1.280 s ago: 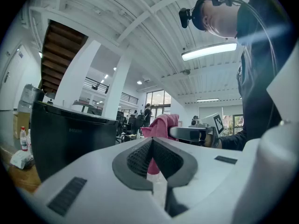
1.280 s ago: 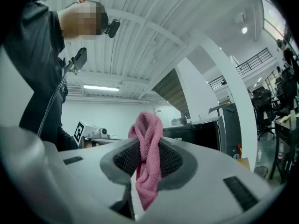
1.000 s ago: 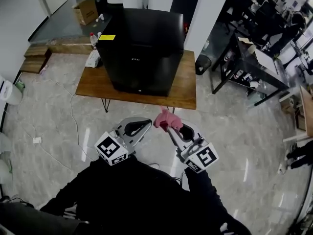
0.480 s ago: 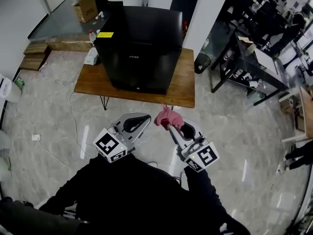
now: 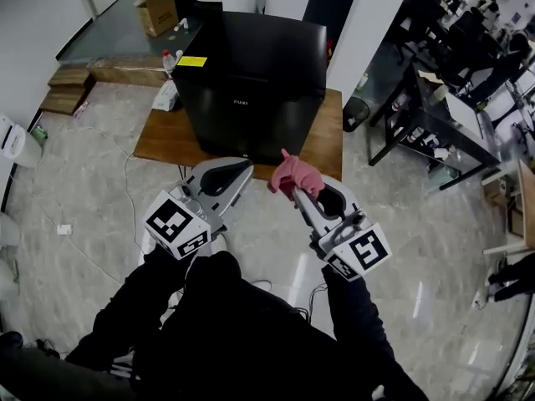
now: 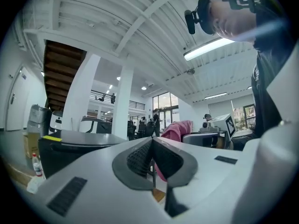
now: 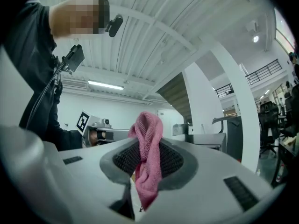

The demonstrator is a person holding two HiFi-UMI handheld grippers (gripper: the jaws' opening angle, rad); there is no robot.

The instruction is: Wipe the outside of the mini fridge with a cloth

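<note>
Fridge (image 5: 251, 82): black, standing on the wood table (image 5: 159, 144); its rear is out of sight, and the table's near edge is partly covered. Your right hand-held gripper (image 5: 294, 192) is raised toward the fridge front, clamped on the pink cloth (image 5: 292, 174). Your left hand-held gripper (image 5: 237, 172) is level beside it, jaws together with nothing between. Floor (image 5: 84, 190): pale marble, desks at right.

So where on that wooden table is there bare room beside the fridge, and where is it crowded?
Bare wood shows on the table at its left front corner, between the mini fridge and the edge, and in a narrower strip right of the fridge. The left rear corner is crowded by a bottle and a white packet.
</note>
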